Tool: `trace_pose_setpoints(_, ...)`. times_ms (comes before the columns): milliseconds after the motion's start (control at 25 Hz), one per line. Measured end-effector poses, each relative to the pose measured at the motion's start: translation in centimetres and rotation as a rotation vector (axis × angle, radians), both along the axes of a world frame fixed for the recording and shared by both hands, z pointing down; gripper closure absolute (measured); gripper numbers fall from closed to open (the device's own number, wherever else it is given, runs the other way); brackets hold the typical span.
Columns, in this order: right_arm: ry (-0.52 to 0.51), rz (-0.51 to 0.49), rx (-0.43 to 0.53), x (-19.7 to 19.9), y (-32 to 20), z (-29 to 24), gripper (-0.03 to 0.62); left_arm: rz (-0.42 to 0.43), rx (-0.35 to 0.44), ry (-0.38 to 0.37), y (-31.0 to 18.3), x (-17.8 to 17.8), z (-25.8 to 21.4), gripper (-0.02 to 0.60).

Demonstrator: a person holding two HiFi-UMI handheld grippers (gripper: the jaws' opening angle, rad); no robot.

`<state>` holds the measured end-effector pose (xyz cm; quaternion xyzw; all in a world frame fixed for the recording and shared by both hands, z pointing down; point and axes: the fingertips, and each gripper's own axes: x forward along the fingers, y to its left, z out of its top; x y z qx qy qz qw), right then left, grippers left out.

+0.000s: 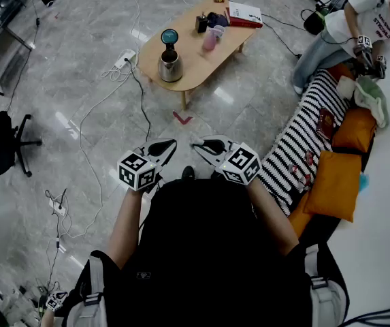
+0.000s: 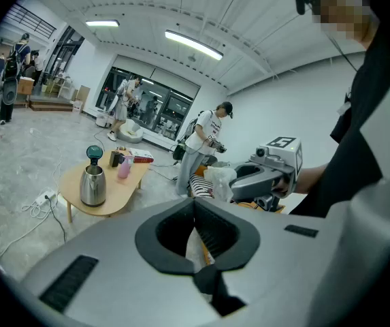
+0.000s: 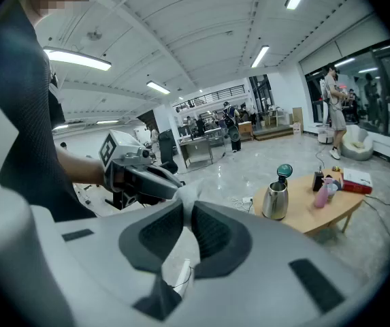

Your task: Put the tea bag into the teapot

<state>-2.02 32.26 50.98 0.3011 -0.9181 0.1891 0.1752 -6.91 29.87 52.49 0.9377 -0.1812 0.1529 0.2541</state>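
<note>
Tea bag [image 3: 183, 195] is up in the right gripper [image 3: 184, 206], a small pale wad pinched between the dark pads and poking out just past the tips. The left gripper view shows it clearly too, bunched at the nose of the right gripper. The left gripper [image 2: 195, 206] has its jaws pressed together with nothing between them, and its nose sits just beside the bag. Whether it brushes the bag I can't quite tell.

The relation that matters is that the teapot [image 1: 170, 61] stands well apart from both grippers. It is straight ahead across open floor, on the near end of the low wooden table [image 1: 201, 73], with its teal lid tipped up and its mouth open. The right hand has the bag, so the carry looks to be its job. Both grippers are held close in front of the person's body, noses angled towards each other and dipped a little downward.
</note>
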Motion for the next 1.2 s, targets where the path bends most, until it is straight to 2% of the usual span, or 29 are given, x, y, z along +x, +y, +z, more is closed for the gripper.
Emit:
trace_pose_setpoints(600,-0.073,-0.019,-0.041,-0.3,0.4,-0.6,0.547,0.005,-0.003,-0.005,0.6,0.3,0.0,0.571)
trace_pose_setpoints(920,-0.065,-0.062,-0.064,1.7,0.5,-0.4,0.546,-0.036,-0.011,-0.011,0.2,1.3,-0.3,0.571)
trace_pose_setpoints(1200,-0.053,-0.137,-0.062,3.8,0.1,-0.7,0.546,-0.122,-0.007,-0.002,0.1,2.9,-0.9,0.571)
